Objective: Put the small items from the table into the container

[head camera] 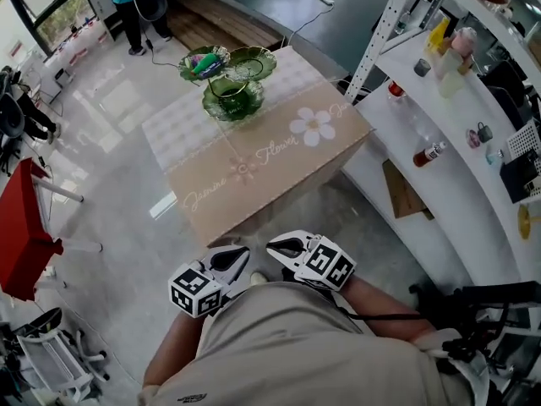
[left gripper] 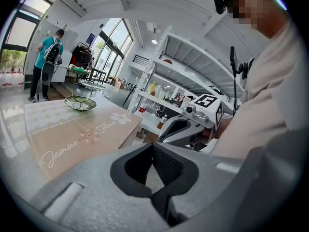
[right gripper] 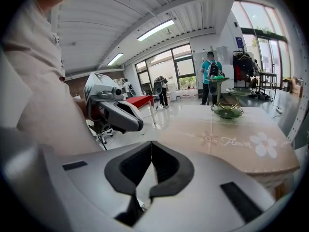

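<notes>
Left gripper (left gripper: 152, 145) and right gripper (right gripper: 151, 143) sit closed, empty; at 12 o'clock the glass dish (head camera: 230, 106) looks fragile, its small items (head camera: 202, 63) light: pinch each mid-body

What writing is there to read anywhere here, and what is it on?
"Jasmine Flower": script on the tablecloth.
Labels on the shelf bottles: too small to read.
Marker cubes: black square patterns, no words.
</notes>
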A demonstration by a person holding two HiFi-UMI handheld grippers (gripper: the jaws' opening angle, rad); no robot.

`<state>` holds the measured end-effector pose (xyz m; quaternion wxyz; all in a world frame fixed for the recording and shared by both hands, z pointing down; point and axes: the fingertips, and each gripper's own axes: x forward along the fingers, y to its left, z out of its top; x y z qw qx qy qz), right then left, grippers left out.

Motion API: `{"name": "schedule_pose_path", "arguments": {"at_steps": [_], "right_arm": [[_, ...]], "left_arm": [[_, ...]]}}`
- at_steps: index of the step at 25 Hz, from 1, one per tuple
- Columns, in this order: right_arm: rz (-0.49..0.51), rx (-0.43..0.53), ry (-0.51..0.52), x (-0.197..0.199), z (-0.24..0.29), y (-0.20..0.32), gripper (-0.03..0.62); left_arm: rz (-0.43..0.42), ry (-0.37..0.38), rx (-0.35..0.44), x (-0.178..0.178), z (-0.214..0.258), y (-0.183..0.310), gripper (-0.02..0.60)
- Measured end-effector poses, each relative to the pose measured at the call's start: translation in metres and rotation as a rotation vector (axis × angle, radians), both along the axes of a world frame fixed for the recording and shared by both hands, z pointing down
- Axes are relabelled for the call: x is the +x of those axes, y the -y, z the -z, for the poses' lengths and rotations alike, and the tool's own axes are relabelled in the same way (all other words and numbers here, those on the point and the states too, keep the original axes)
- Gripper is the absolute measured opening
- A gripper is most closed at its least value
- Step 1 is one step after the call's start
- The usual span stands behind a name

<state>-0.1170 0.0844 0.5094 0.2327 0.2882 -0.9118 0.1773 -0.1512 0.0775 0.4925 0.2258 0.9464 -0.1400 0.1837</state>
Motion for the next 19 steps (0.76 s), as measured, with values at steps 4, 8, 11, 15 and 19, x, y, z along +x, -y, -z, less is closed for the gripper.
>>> {"name": "schedule_pose_path", "arguments": {"at_steps": [4, 8, 11, 15, 19], "right_arm": [[0.007, 0.004, -0.009, -0.014, 0.002, -0.008, 0.017], [0.017, 0.009, -0.009, -0.026, 0.003, -0.015, 0.017], [0.024, 0.005, -0.014, -0.032, 0.004, -0.019, 0.017], [0.039, 0.008, -0.019, -0.04, 0.004, -0.025, 0.017], [0.053, 0.008, -0.014, -0.048, 0.006, -0.033, 0.017]], "left_arm": [[0.003, -0.003, 0.0, -0.012, -0.001, -0.009, 0.009], [0.012, -0.008, -0.013, -0.024, -0.005, -0.019, 0.009], [0.02, -0.009, -0.015, -0.03, -0.006, -0.023, 0.009], [0.027, -0.007, -0.012, -0.037, -0.007, -0.028, 0.009], [0.041, -0.006, -0.012, -0.044, -0.009, -0.035, 0.009]]}}
